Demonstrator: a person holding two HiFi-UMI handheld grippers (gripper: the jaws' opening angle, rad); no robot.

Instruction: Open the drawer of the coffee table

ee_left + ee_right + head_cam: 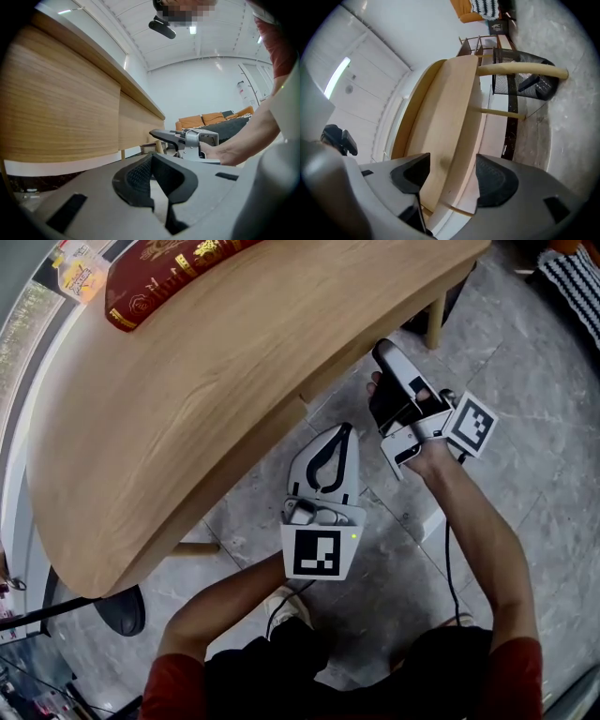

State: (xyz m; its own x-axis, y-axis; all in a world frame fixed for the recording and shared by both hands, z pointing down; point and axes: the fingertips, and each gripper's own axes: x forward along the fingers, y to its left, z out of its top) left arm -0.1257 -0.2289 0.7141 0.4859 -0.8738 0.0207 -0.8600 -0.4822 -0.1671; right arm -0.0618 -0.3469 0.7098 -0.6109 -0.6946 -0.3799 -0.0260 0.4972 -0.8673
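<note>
Drawer front (445,140), a flat panel of pale, fine-grained wood, sits under the rim of the coffee table (187,418) on the side facing the person. It lies in line with the panel beside it across a thin upright seam, so nothing of its inside shows. The right gripper (451,161) has its dark ribbed pads spread wide, one on each side of that panel, neither pressing on it. The left gripper (151,158) is level just beside it, its curved black pads closed tip to tip on nothing. The table has a smooth top with rounded corners and slim round wooden legs (520,71). A glossy red book (169,273) with gold print lies on the top's far edge. Beyond the legs stands a black wire-mesh bin (520,86) holding something dark that cannot be made out. Grey marbled tiles (534,418) cover the floor.
</note>
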